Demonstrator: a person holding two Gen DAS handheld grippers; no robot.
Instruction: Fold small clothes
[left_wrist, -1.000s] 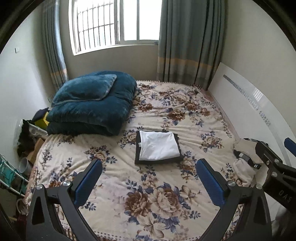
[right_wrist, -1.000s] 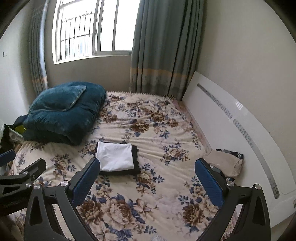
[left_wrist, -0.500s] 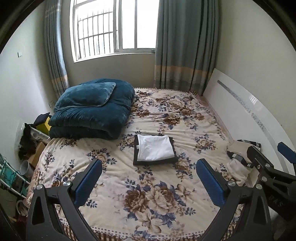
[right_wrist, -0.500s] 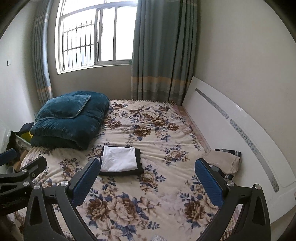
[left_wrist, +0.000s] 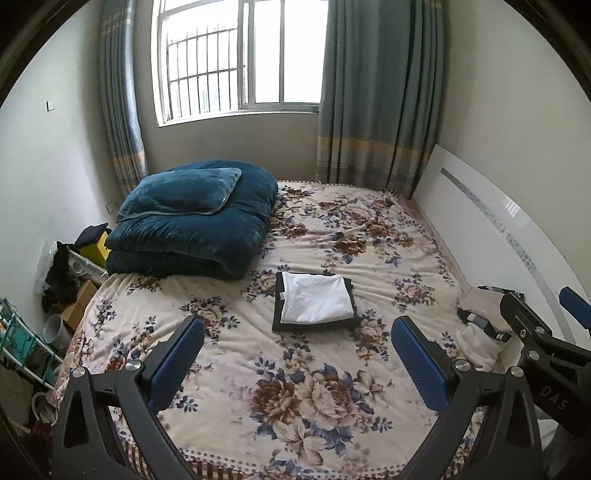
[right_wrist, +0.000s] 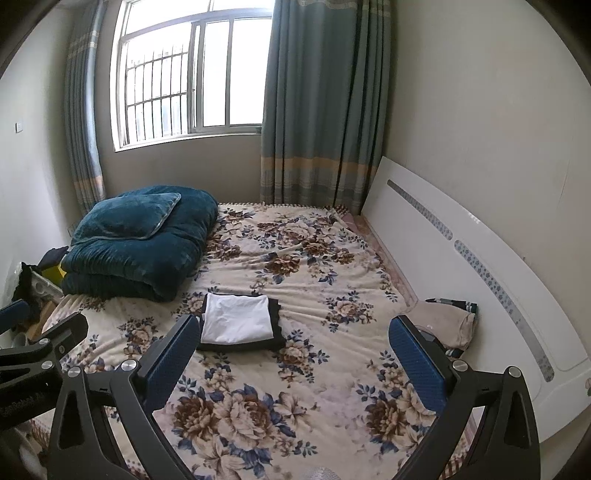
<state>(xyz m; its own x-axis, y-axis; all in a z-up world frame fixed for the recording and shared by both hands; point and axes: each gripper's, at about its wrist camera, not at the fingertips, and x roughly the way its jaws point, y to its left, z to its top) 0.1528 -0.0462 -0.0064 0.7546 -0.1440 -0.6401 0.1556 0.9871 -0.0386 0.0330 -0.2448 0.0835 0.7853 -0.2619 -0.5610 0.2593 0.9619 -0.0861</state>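
Note:
A folded white garment (left_wrist: 316, 301) lies on top of a folded black garment (left_wrist: 314, 325) in the middle of the floral bed (left_wrist: 258, 387); the stack also shows in the right wrist view (right_wrist: 236, 322). A loose heap of beige and dark clothes (left_wrist: 480, 317) lies at the bed's right edge by the headboard, also in the right wrist view (right_wrist: 445, 323). My left gripper (left_wrist: 297, 363) is open and empty, held back near the foot of the bed. My right gripper (right_wrist: 295, 360) is open and empty, beside it.
A folded dark teal quilt with a pillow on it (left_wrist: 192, 221) takes the bed's far left. A white headboard (right_wrist: 480, 266) runs along the right. Boxes, a rack and clutter (left_wrist: 55, 295) stand on the floor at the left. Window and curtains at the back.
Both grippers have pulled back and up from the bed, so the folded stack looks farther away and more of the room shows. Both stay open and empty.

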